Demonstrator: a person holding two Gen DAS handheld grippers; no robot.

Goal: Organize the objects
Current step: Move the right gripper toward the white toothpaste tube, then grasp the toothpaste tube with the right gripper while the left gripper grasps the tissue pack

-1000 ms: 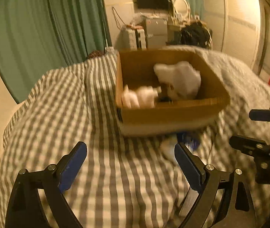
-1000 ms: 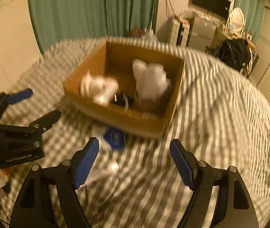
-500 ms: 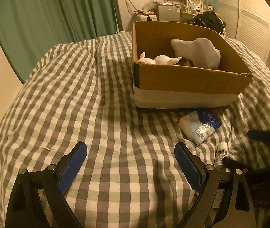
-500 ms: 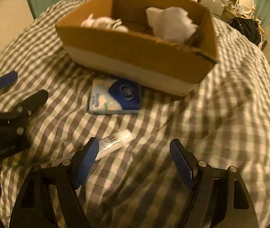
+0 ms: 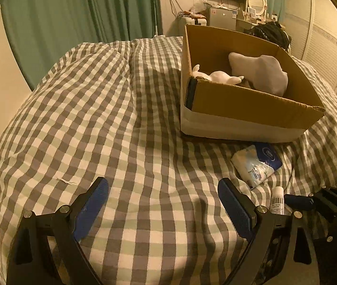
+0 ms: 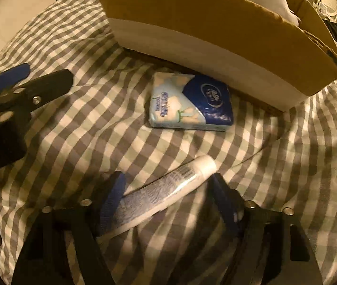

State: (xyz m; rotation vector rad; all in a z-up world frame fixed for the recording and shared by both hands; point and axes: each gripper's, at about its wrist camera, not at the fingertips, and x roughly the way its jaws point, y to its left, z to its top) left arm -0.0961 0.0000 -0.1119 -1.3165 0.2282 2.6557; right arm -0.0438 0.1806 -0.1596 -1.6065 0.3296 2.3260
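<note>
A white and blue tube [image 6: 163,190] lies on the checked bed cover between the fingers of my right gripper [image 6: 168,197], whose jaws stand open around it, low over the bed. A blue and white tissue pack [image 6: 189,103] lies just past it, in front of the cardboard box [image 6: 215,23]. The box holds white soft items [image 5: 258,73]. In the left wrist view the tube's cap [image 5: 277,199] and the pack [image 5: 257,163] show at the right. My left gripper [image 5: 163,204] is open and empty over bare cover.
The checked bed cover [image 5: 97,109] fills the left and middle. Green curtains [image 5: 73,19] hang behind the bed. A TV, fridge and cluttered furniture [image 5: 223,11] stand at the far wall. The left gripper [image 6: 14,90] shows at the left of the right wrist view.
My right gripper has dropped down and forward so that the tube now lies between its fingers. My left gripper has lowered a little and shifted left of the box.
</note>
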